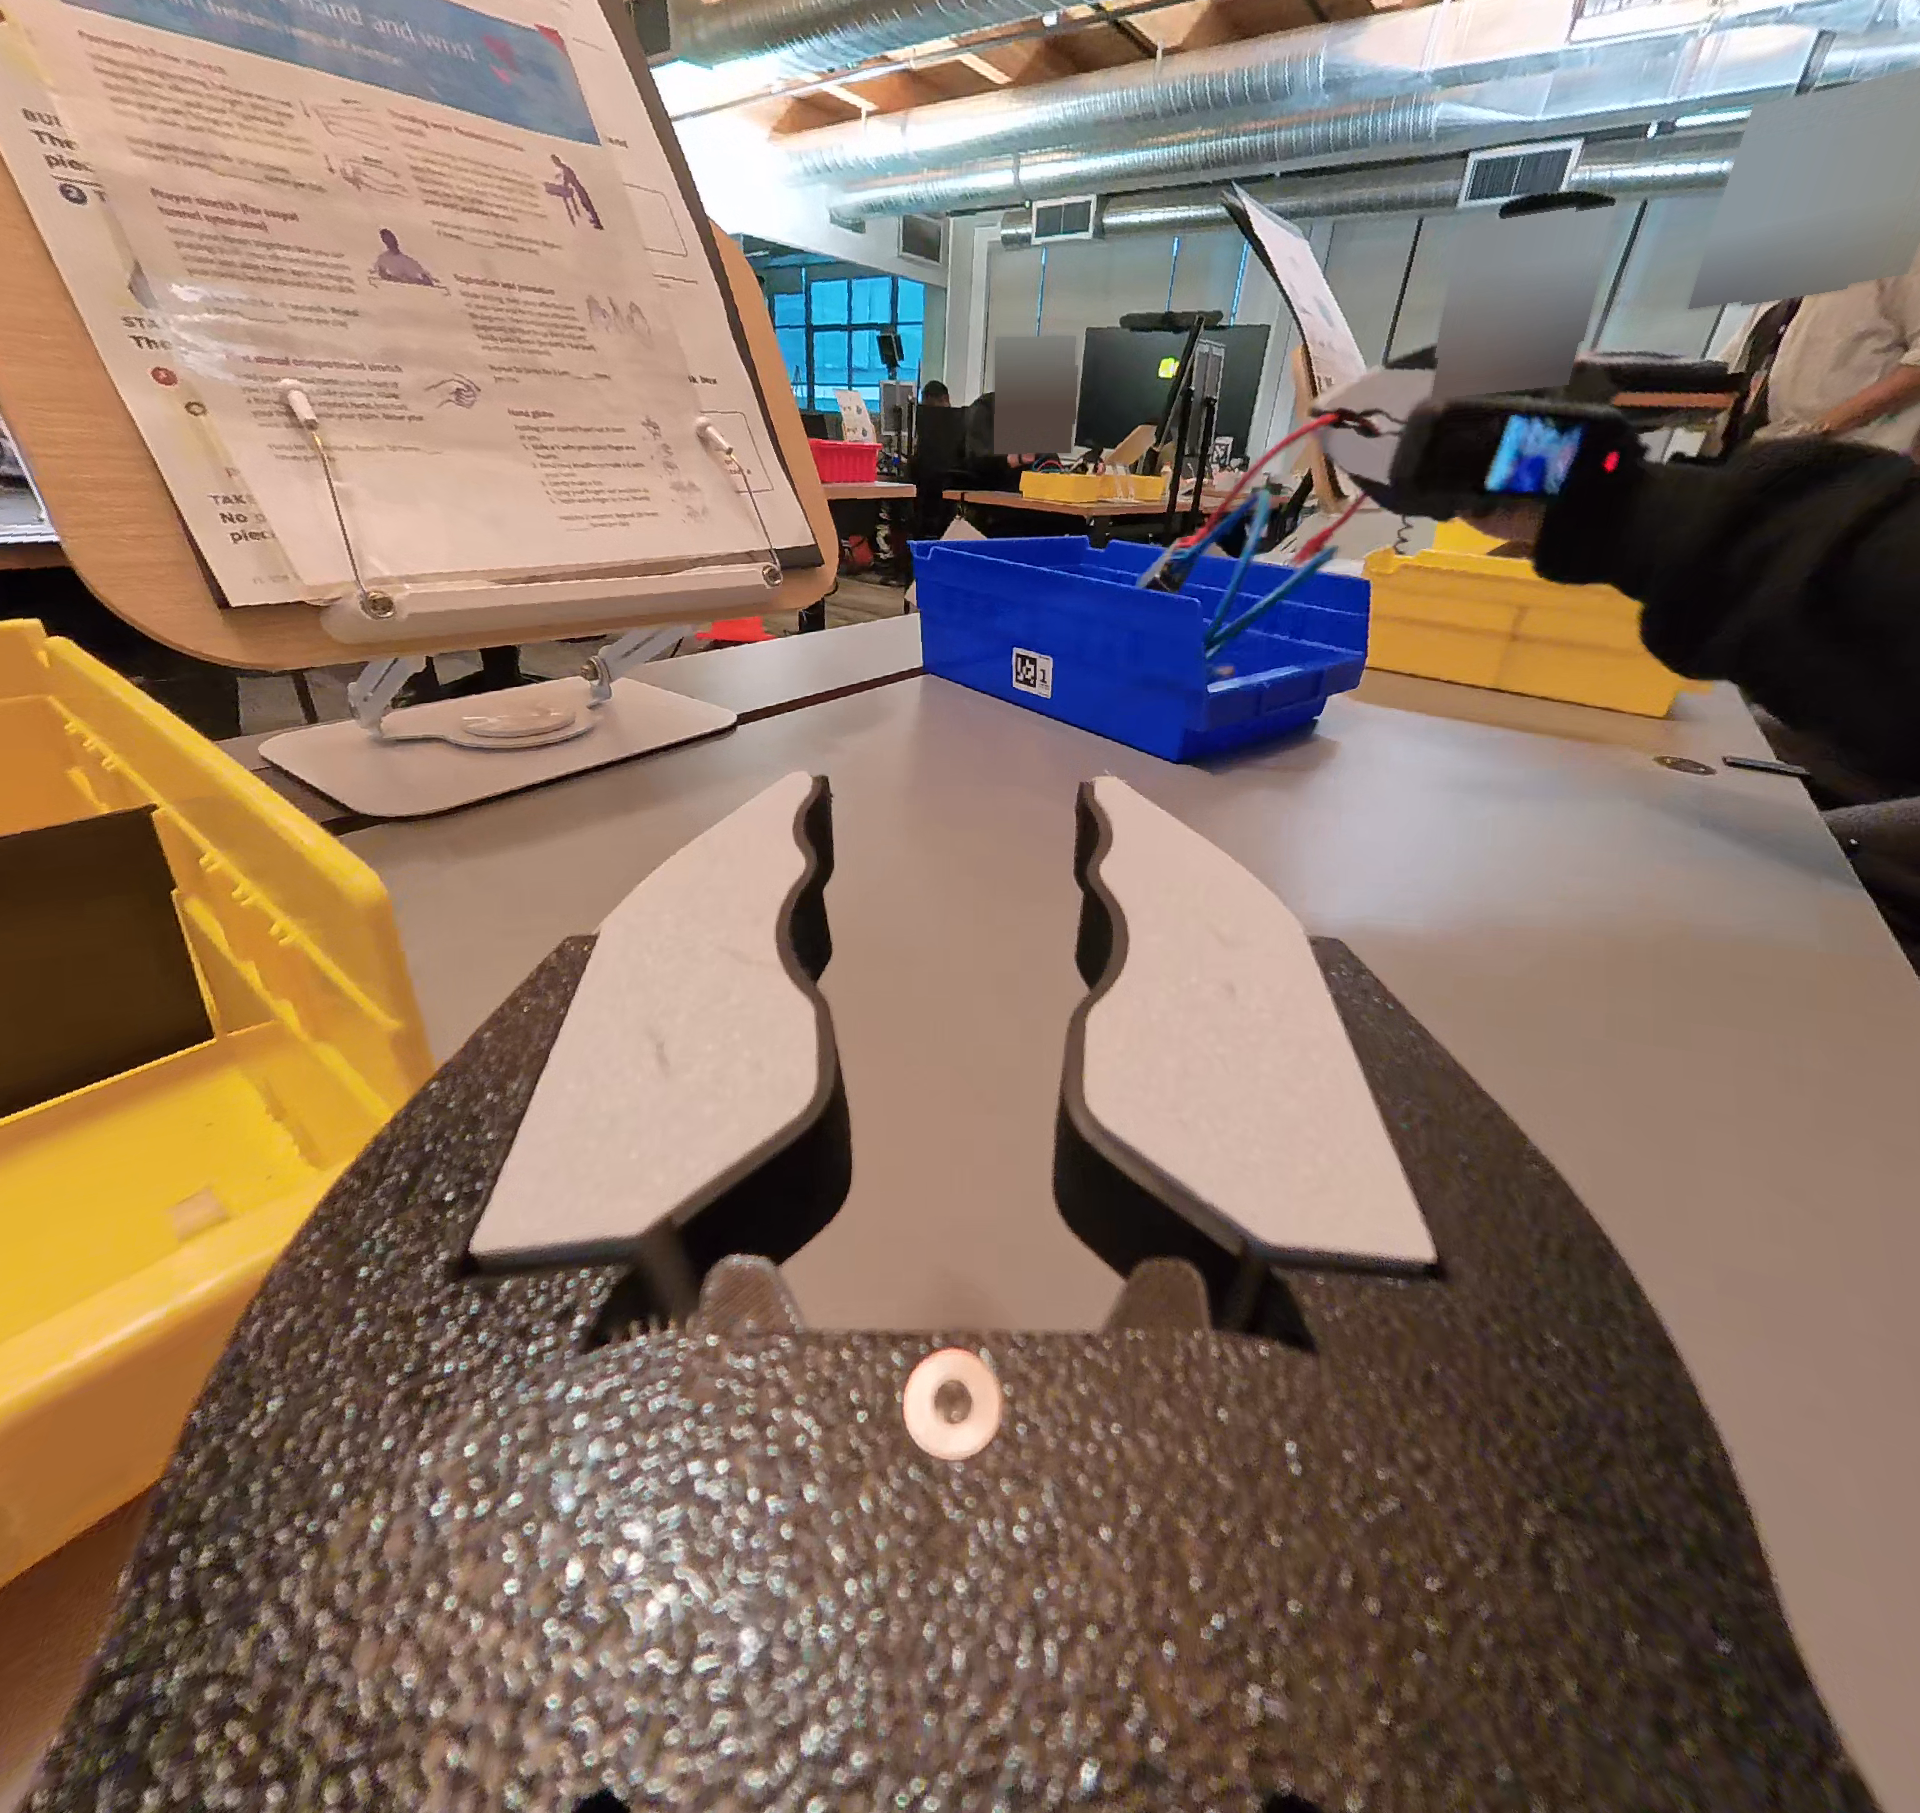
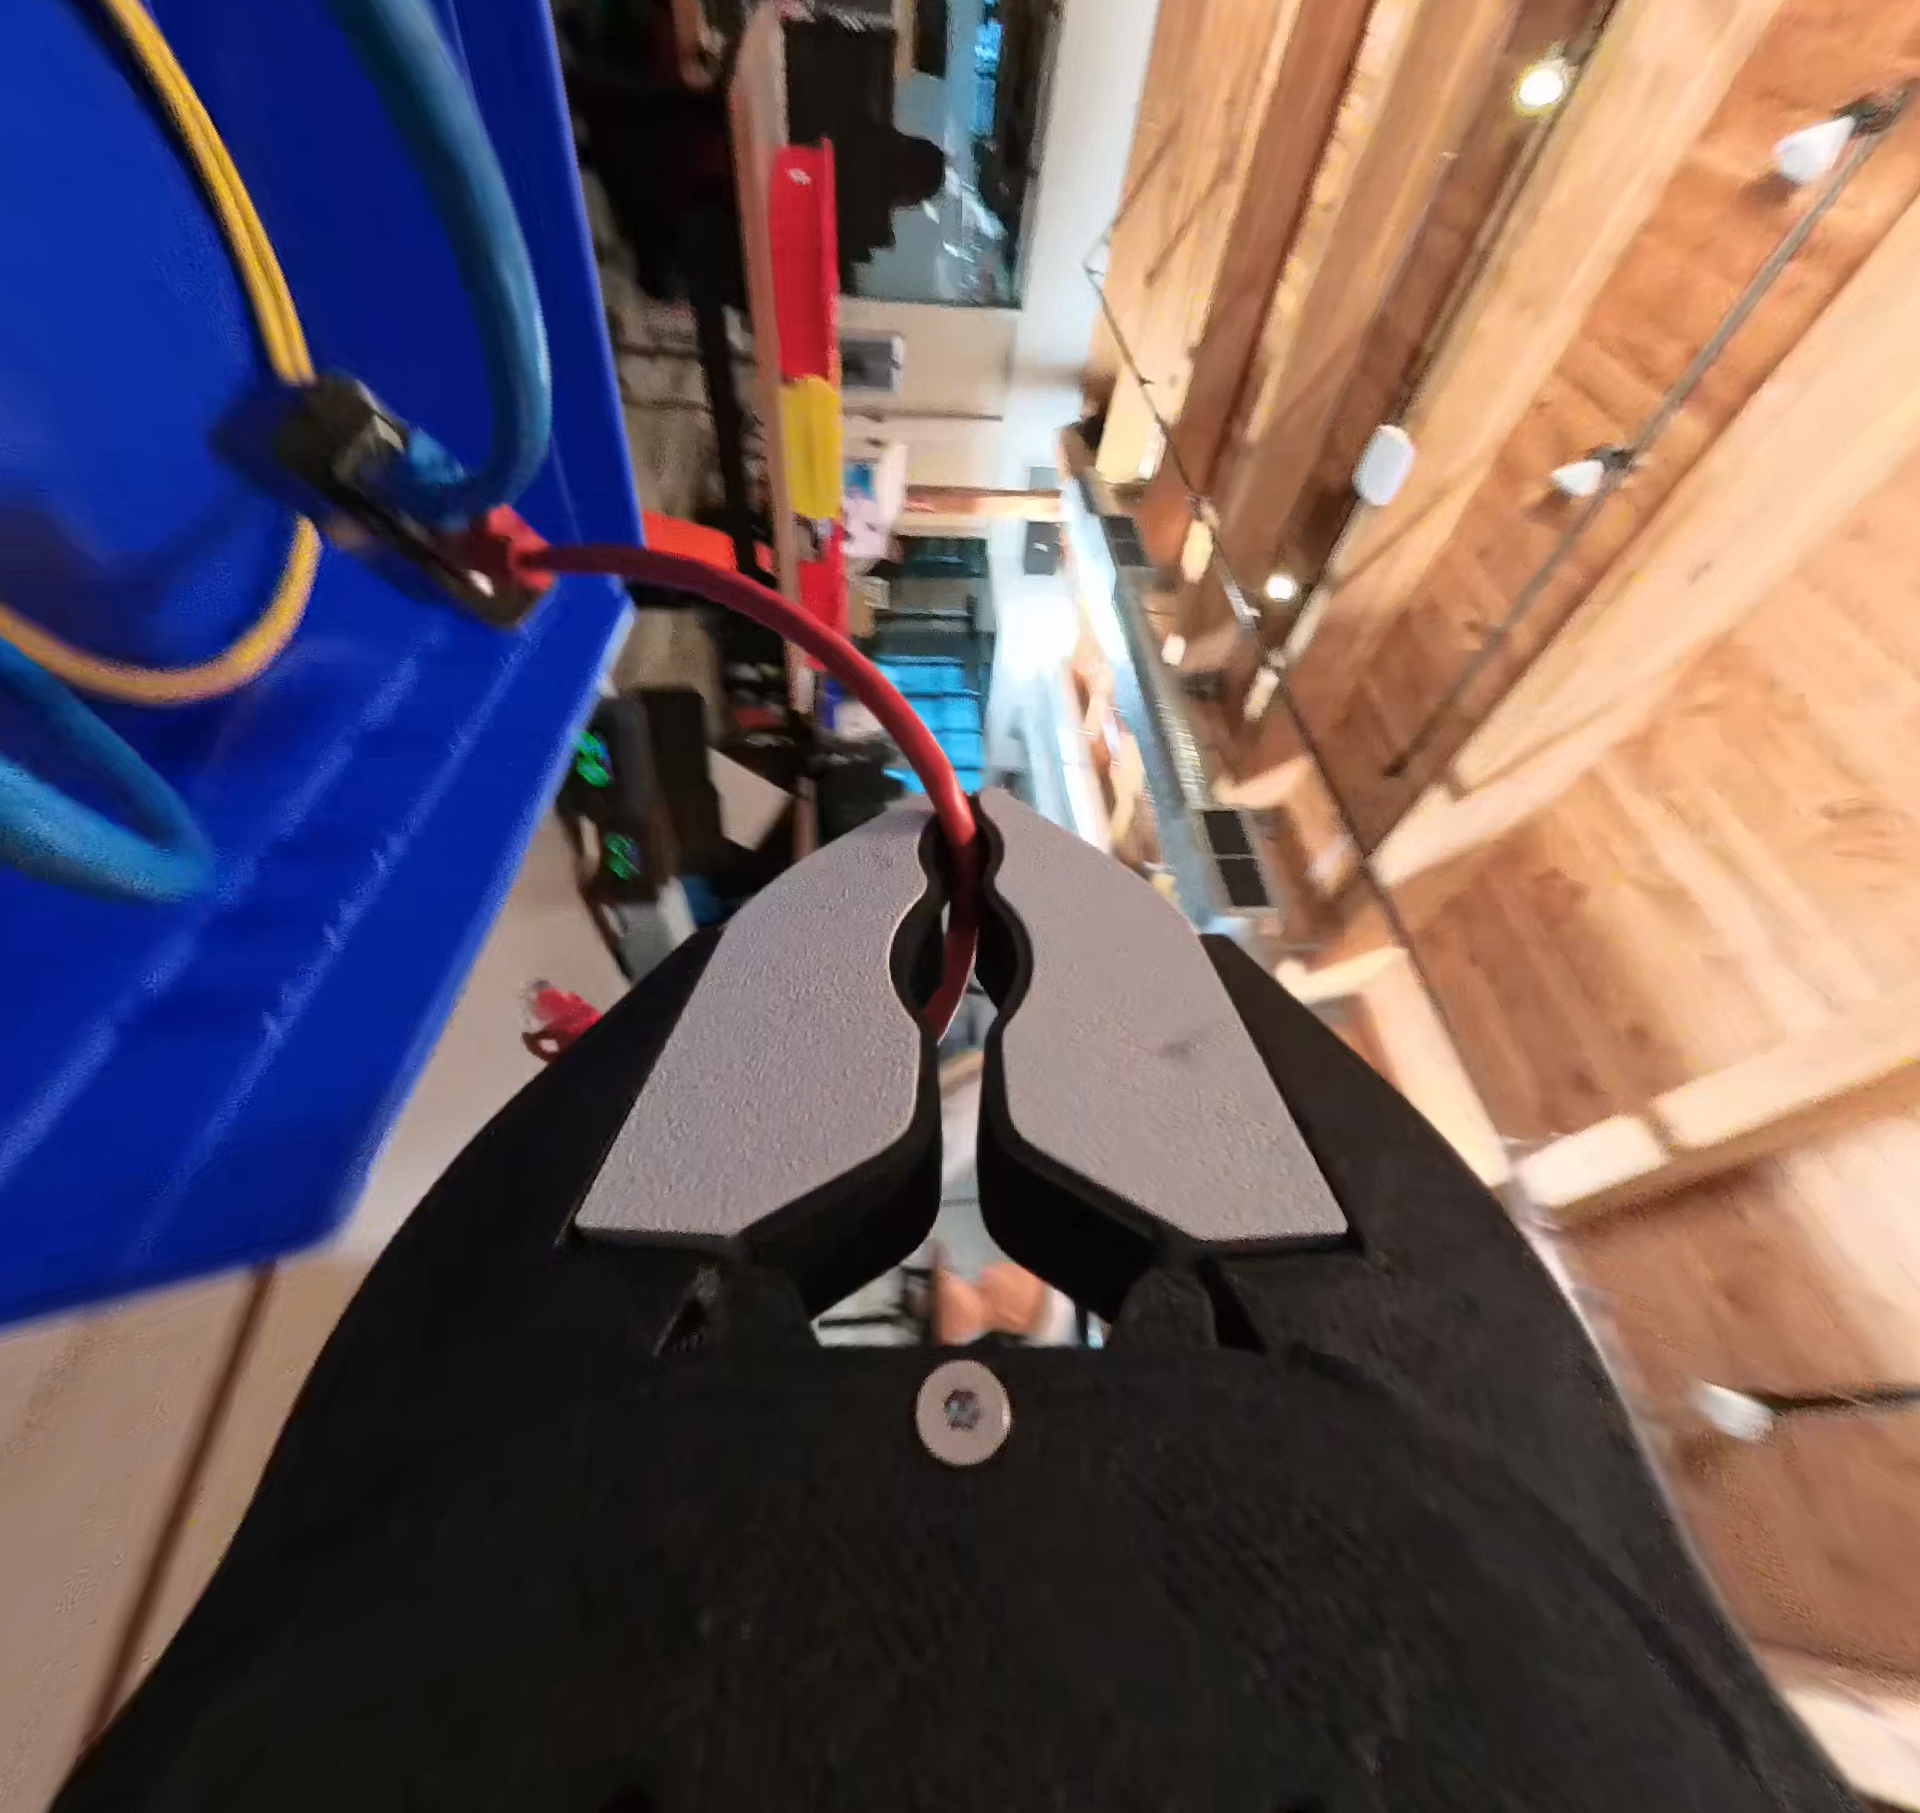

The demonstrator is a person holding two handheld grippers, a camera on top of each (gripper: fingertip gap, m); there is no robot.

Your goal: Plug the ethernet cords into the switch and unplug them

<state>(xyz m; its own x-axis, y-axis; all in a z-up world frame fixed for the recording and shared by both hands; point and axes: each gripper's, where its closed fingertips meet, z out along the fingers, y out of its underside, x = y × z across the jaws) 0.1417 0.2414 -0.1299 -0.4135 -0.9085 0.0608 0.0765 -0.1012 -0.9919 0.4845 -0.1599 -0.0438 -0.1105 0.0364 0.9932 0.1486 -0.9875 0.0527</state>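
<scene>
In the right wrist view my right gripper [image 2: 977, 807] is shut on a red ethernet cord [image 2: 831, 641]. Its red plug [image 2: 501, 554] sits in a small black switch [image 2: 358, 475]. A blue cord [image 2: 468, 205] and a yellow cord [image 2: 234, 194] also run from the switch, in front of a blue bin [image 2: 312, 932]. The left wrist view shows the right gripper [image 1: 1382, 433] held high over the blue bin [image 1: 1122, 651], with the switch [image 1: 1172, 566] and blue cords [image 1: 1262, 589] hanging at the bin's rim. My left gripper [image 1: 951, 797] is open and empty above the grey table [image 1: 1507, 932].
A yellow bin [image 1: 156, 1036] stands close on the left. A document stand with papers [image 1: 395, 309] is at the back left. More yellow bins [image 1: 1507, 620] sit behind the blue one. A dark sleeve [image 1: 1766, 600] holds the right gripper. People stand in the background.
</scene>
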